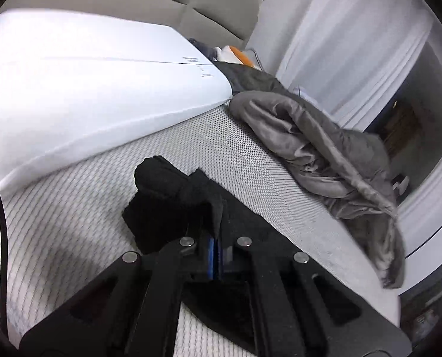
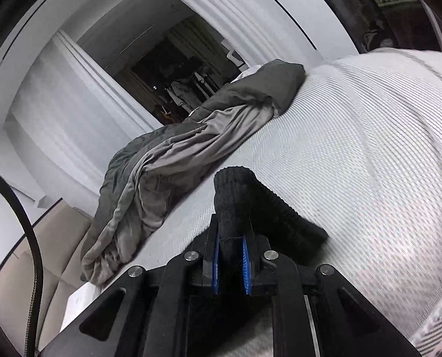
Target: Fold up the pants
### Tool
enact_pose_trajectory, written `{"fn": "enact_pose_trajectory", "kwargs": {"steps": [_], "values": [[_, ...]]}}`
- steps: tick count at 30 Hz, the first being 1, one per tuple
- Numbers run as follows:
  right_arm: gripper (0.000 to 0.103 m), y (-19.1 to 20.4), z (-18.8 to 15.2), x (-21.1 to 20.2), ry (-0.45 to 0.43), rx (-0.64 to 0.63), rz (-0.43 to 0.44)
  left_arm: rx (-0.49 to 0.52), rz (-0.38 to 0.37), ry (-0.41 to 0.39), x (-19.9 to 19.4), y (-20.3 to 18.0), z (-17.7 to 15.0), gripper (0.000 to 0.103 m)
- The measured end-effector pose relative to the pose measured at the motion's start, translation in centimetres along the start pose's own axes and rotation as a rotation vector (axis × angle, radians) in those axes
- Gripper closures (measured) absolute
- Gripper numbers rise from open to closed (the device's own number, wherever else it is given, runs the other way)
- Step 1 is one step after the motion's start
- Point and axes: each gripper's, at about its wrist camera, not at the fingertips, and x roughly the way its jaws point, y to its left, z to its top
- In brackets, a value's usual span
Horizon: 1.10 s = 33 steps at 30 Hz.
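The left gripper (image 1: 214,248) has its blue pads pressed together on a thin flap of the black pants (image 1: 173,196), which bunch up just ahead of the fingers and trail back beneath them over the mattress (image 1: 102,208). The right gripper (image 2: 232,263) pinches a thicker piece of the same pants (image 2: 244,202) — a ribbed band, it seems — with its blue pads clamped on either side of the cloth; the band runs off to the right of the jaws and lies on the mattress surface.

The pants sit in the middle stretch of the mattress, lifted at both gripped points. Past them, along the far edge of the mattress, a crumpled grey blanket (image 1: 325,148) lies heaped and droops over that edge. In the left wrist view a white pillow (image 1: 87,89) rests at the head end — against a beige padded headboard (image 1: 215,6). A black cable (image 1: 1,208) curves down the left side of that view. White panelled walls stand beyond the bed.
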Motion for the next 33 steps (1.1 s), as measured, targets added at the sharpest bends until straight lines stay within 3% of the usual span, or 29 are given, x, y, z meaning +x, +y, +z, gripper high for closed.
{"fn": "enact_pose_trajectory", "kwargs": {"steps": [8, 9, 11, 12, 13, 15, 16, 18, 21, 23, 29, 33], "values": [[0.089, 4.0, 3.1, 12.6, 0.077, -0.068, -0.115, 0.031, 0.116, 0.090, 12.6, -4.0, 2.7, 0.103], [0.086, 3.9, 3.0, 14.0, 0.086, -0.067, -0.126, 0.032, 0.146, 0.112, 14.4, -4.2, 2.8, 0.097], [0.070, 4.4, 3.1, 17.8, 0.126, -0.088, -0.153, 0.038, 0.186, 0.143, 16.7, -4.4, 3.0, 0.066], [0.060, 4.1, 2.9, 18.6, 0.138, -0.100, -0.161, 0.033, 0.194, 0.142, 17.3, -4.3, 3.1, 0.041], [0.056, 4.0, 2.8, 19.0, 0.136, -0.104, -0.176, 0.035, 0.192, 0.119, 17.2, -4.5, 3.3, 0.031], [0.046, 3.5, 2.4, 18.9, 0.125, -0.106, -0.176, 0.055, 0.180, 0.080, 16.2, -5.0, 3.5, 0.020], [0.035, 3.4, 2.2, 18.4, 0.113, -0.111, -0.168, 0.067, 0.165, 0.076, 15.6, -5.1, 3.6, 0.020], [0.025, 3.2, 1.5, 17.0, 0.097, -0.134, -0.158, 0.080, 0.122, 0.069, 13.9, -5.4, 3.2, 0.020], [0.023, 3.2, 0.7, 15.4, 0.135, -0.153, -0.132, 0.081, 0.057, 0.074, 10.8, -5.6, 1.7, 0.020], [0.016, 2.7, 0.0, 14.0, 0.163, -0.136, -0.097, 0.093, 0.022, 0.102, 9.1, -6.0, 0.2, 0.020], [0.015, 0.0, -3.2, 9.5, 0.224, -0.054, -0.030, 0.012, -0.052, 0.190, 5.4, -3.2, -5.0, 0.020], [0.015, -2.5, -5.5, 7.1, 0.273, 0.000, 0.002, -0.082, -0.113, 0.323, 6.8, -1.3, -8.5, 0.030]]}}
